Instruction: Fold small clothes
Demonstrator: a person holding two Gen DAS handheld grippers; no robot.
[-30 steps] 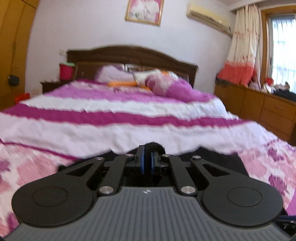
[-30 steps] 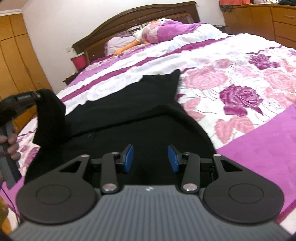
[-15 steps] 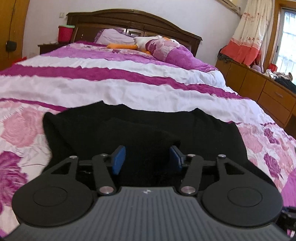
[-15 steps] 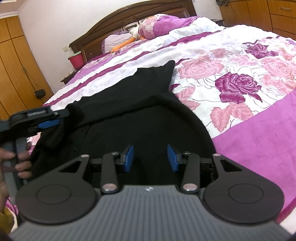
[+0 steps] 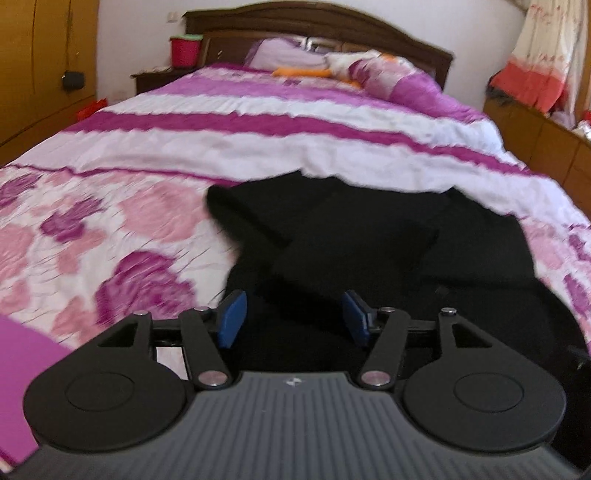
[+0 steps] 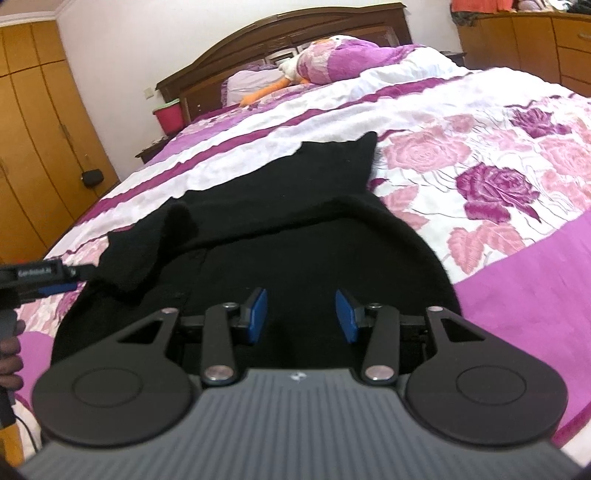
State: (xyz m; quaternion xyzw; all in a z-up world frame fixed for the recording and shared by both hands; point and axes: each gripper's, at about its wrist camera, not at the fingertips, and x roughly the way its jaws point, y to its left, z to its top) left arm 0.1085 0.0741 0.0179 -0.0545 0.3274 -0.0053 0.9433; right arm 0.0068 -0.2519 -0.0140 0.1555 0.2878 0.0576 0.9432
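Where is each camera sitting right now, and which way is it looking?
Left wrist: on the left claw, jaws just opened and empty, looking up the bed over the black garment toward the headboard.
Right wrist: on the right claw, open above the garment, aimed diagonally at the headboard; the left claw and a hand show at its left edge.
Shared: garment, bed, headboard, red bucket.

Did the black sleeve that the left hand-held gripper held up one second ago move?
Yes. The black sleeve has come down onto the black garment, nearer the floral bedspread. The left hand-held gripper has just opened, released it.
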